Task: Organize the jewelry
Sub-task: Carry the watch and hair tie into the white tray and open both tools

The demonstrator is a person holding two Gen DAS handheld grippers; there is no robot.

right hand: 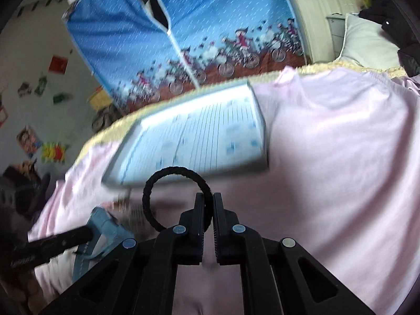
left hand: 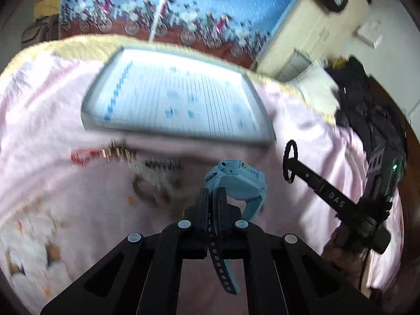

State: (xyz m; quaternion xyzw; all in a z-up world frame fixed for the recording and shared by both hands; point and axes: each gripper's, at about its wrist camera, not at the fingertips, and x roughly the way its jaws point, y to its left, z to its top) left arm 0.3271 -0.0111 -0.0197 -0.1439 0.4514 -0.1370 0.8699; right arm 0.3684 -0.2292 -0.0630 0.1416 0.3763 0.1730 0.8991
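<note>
Carrying two pieces toward the tray: that reads as the step in hand, both items lifted clear of the pink bedsheet (right hand: 341, 141) and the camera views blurred.

Item 1. Light-blue wristwatch (left hand: 236, 177): held in the left claw (left hand: 214, 197), whose jaws are pressed together on the strap just below the watch body; the perforated strap tail hangs down between the arms. The watch sits above the bed, short of the tray.

Item 2. Black braided hair tie (right hand: 176, 197): held in the right claw (right hand: 208, 204), jaws nearly together and pinching one side of the loop, which stands up and to the left of the tips. It hangs in front of the tray's near edge.

Item 3. Lined pale-blue organizer tray (left hand: 173, 99): lies on the bed beyond both claws; a few small blue pieces appear inside, too blurred to name.

Item 4. Loose jewelry (left hand: 115, 155): a blurred heap on the sheet, just before the tray, not yet sorted.

Next move, as judged: bring each claw over a free part of the tray, lower, then spread the jaws so strap and loop drop without snagging.
</note>
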